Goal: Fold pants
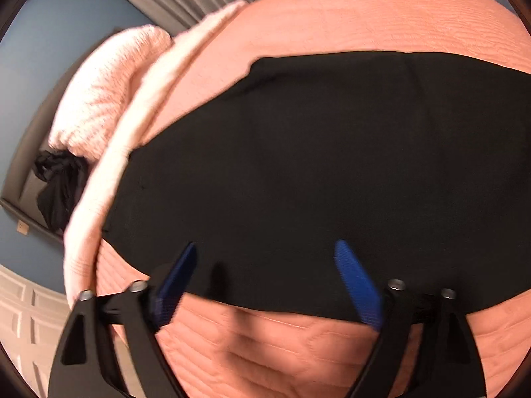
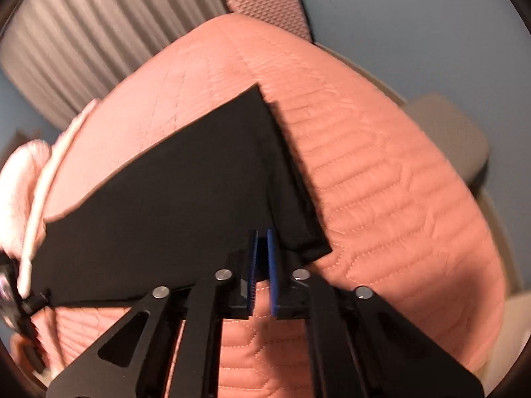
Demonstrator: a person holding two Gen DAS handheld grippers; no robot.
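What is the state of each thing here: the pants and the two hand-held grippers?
Black pants: spread flat on the orange quilt, one end lifted.
Left hand-held gripper: open, holding nothing, above the near edge of the pants.
Right hand-held gripper: shut on the pants' edge.

A: What colours are seen on the bed?
B: Plain black pants [image 1: 315,165] are laid on a salmon-orange quilt [image 2: 381,182] stitched in ribbed panels.

A: And elsewhere?
B: Blue pads [image 1: 356,285] are shown on black gripper arms; a pale pink knit blanket [image 1: 109,89], grey ribbed curtains [image 2: 83,39] and a blue-grey wall [image 2: 415,16] are seen.
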